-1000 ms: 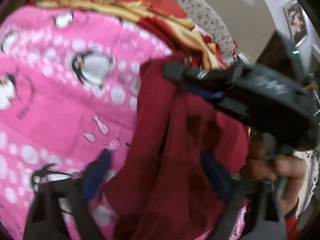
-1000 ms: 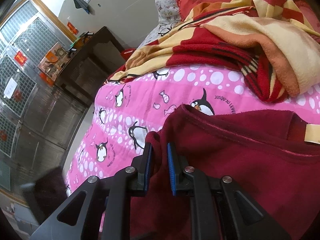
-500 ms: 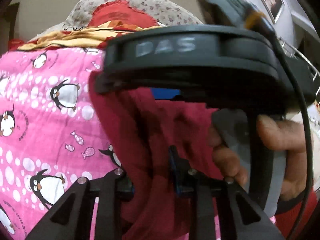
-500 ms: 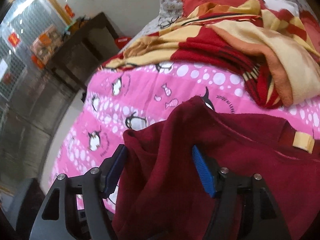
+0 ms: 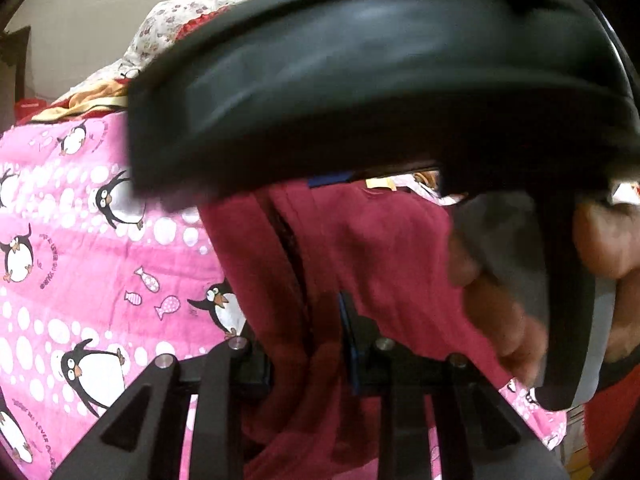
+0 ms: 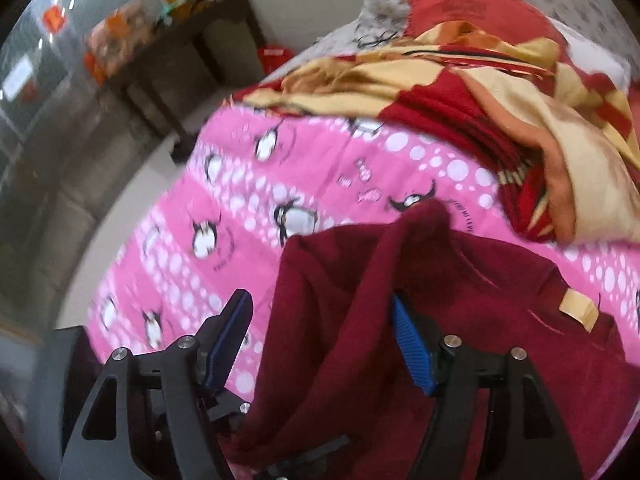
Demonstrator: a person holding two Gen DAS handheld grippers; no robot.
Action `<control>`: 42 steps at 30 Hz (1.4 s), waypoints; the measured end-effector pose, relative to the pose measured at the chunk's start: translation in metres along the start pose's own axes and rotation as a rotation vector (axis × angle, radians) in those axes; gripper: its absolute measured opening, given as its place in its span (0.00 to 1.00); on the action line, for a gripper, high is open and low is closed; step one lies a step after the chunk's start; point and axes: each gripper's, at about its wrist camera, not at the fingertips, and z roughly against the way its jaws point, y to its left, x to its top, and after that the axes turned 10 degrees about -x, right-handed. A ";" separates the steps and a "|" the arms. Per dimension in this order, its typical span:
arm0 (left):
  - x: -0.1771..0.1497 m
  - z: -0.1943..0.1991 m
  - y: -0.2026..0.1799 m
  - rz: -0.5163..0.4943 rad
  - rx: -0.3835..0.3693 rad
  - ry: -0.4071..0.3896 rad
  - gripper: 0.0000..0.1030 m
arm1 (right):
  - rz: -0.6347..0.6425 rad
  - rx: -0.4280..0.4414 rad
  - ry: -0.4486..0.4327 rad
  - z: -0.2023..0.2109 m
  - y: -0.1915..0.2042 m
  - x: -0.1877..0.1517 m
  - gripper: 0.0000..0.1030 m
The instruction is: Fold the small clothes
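Note:
A dark red garment [image 5: 360, 248] lies bunched on a pink penguin-print bed cover [image 5: 100, 264]. My left gripper [image 5: 308, 344] is shut on a raised fold of it, with cloth squeezed between the pads. In the right wrist view the same garment [image 6: 480, 300] shows a tan label [image 6: 578, 308]. My right gripper [image 6: 320, 340] straddles a standing fold, and its jaws are opening, wide apart, with the cloth loose between them. The right gripper's black housing [image 5: 360, 80] fills the top of the left wrist view, held by a person's hand [image 5: 500, 320].
A red and yellow blanket [image 6: 500, 92] is heaped at the head of the bed, with a red pillow [image 6: 472, 4] behind it. A dark wooden table [image 6: 192, 60] stands beyond the bed's left edge, above grey floor [image 6: 60, 220].
My left jaws closed on the garment's fold. My right jaws let go of the cloth and spread wide. The right gripper's housing swung up close in front of the left camera.

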 end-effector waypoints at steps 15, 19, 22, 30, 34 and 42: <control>-0.012 0.007 0.014 0.082 0.031 -0.013 0.72 | -0.206 0.041 -0.093 0.012 -0.064 -0.033 0.33; -0.010 0.015 -0.014 0.047 0.005 0.001 0.31 | -0.228 0.048 -0.138 0.027 -0.072 -0.041 0.31; -0.004 0.024 -0.050 -0.022 -0.046 -0.034 0.25 | -0.254 0.046 -0.189 0.048 -0.088 -0.050 0.30; 0.006 -0.012 -0.147 -0.154 -0.220 0.018 0.25 | -0.376 -0.012 -0.294 0.116 -0.166 -0.104 0.30; -0.001 -0.050 -0.186 -0.211 -0.252 0.077 0.25 | -0.470 -0.058 -0.306 0.133 -0.210 -0.143 0.29; -0.028 -0.103 -0.207 -0.210 -0.242 0.266 0.44 | -0.633 -0.113 -0.202 0.081 -0.264 -0.190 0.42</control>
